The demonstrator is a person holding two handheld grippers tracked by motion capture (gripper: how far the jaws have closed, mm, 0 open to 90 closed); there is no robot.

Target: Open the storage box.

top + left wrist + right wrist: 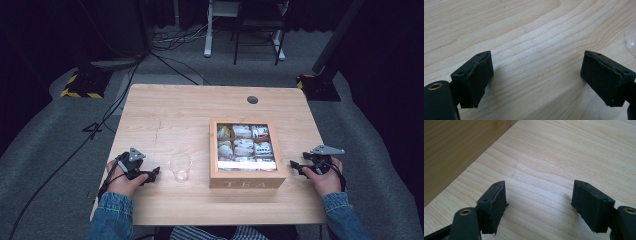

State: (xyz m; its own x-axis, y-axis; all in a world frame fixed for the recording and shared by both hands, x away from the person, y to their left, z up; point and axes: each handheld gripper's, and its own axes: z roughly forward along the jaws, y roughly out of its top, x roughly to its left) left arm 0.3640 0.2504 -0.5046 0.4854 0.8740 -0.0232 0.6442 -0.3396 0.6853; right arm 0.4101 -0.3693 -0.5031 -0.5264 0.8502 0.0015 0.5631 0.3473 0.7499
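A wooden tea box [247, 181] marked TEA stands on the table [170, 115], its compartments holding several tea bags [243, 146]. A clear glass cup [180, 166] stands just left of the box. My left gripper [152, 174] rests on the table left of the cup, held by a hand; its jaws stand open over bare wood [536, 72], and the cup's rim [631, 41] shows at the right edge. My right gripper [296, 167] rests right of the box, open over bare wood [539, 202], with the box's side wall [456, 150] at upper left.
A dark round hole [252, 99] sits near the table's far edge. Beyond the table are cables on grey carpet, stand bases with yellow-black tape [80, 85] and desk legs [210, 30].
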